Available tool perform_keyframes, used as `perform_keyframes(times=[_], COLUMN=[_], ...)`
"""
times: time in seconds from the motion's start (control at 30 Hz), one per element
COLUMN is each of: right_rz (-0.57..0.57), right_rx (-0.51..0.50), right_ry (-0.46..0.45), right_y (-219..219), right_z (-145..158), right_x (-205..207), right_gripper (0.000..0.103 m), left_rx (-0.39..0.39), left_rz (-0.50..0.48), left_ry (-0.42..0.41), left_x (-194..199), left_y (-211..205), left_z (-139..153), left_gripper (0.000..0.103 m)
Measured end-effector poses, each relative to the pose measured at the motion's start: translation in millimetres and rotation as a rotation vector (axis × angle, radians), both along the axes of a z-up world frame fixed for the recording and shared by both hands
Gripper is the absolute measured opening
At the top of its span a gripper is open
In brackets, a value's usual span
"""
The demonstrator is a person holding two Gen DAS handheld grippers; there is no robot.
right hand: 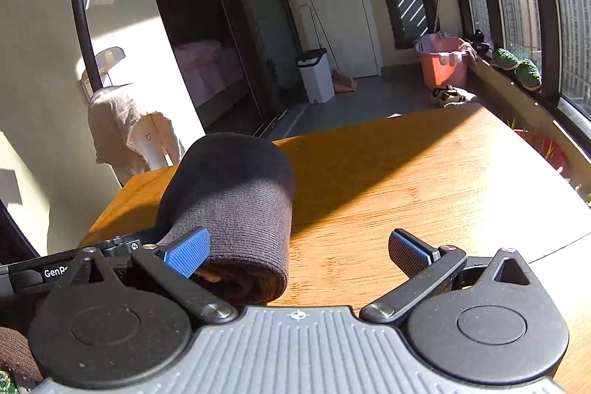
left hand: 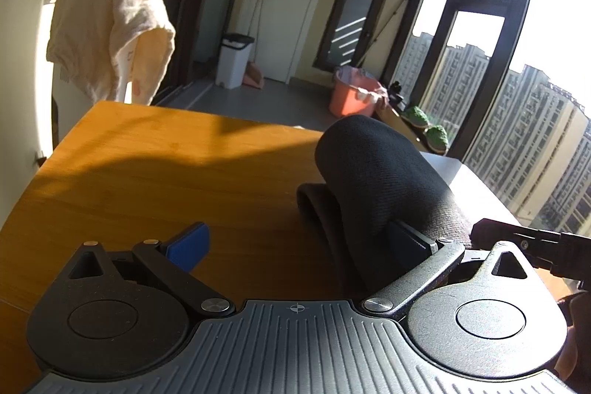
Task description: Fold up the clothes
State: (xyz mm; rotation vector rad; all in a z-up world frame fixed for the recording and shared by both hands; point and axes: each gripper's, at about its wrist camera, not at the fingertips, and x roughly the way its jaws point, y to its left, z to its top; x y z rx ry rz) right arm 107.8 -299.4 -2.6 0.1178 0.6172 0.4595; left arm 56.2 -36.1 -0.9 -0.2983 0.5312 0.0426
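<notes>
Both hand-held grippers we find standing wide apart: the left gripper (left hand: 299,242) and the right gripper (right hand: 299,246) each show blue pads spread with clear gap between, neither clamped on anything. We note the wooden table (right hand: 424,180) beneath both, part sunlit and part in shadow. On it lies the task's item, a dark knit garment (right hand: 236,198), folded over into a thick roll; in the right wrist view it sits at the left side, against the left finger (right hand: 186,252) of that gripper, while in the left wrist view the same garment (left hand: 376,180) sits at the right, draped over the right finger (left hand: 410,242) (the pad there is largely hidden by cloth). We cannot tell whether cloth actually presses on either pad. Beyond the table's far left corner, a pale cloth (left hand: 107,36) hangs over a stand. Farther back on the floor we record a white bin (right hand: 316,76) and an orange bucket (right hand: 441,65) by the window.
</notes>
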Motion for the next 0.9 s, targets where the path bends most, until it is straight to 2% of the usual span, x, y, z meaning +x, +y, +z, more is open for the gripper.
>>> perform_keyframes(times=[0.03, 0.1, 0.17, 0.37, 0.47, 0.67, 0.8, 0.9], right_rz=[-0.012, -0.057, -0.061, -0.135, -0.131, -0.122, -0.106, -0.103], right_rx=[-0.03, -0.179, -0.207, -0.133, -0.119, -0.191, -0.269, -0.266], right_ry=[0.016, 0.056, 0.054, 0.031, 0.058, 0.074, 0.072, 0.073], right_y=[0, 18, 27, 14, 11, 21, 34, 33], right_z=[-6, -12, -13, -12, -14, -16, -17, -17], right_x=[-5, -2, 4, -7, -12, -16, -16, -15], right_gripper=[0.103, 0.103, 0.103, 0.103, 0.103, 0.103, 0.103, 0.103], left_rx=[0.005, 0.017, 0.039, 0.034, 0.044, 0.031, -0.026, -0.07], left_rz=[0.005, 0.015, 0.035, 0.052, 0.057, 0.073, 0.089, 0.103], left_ry=[-0.001, -0.002, -0.007, -0.016, -0.021, -0.034, -0.033, -0.026], left_x=[1, 2, 3, 1, -1, -7, -10, -11], left_y=[-1, -3, -6, -4, -6, -4, 4, 10], left_z=[0, 0, 1, 2, 2, 3, 1, -1], left_gripper=[0.103, 0.103, 0.103, 0.103, 0.103, 0.103, 0.103, 0.103])
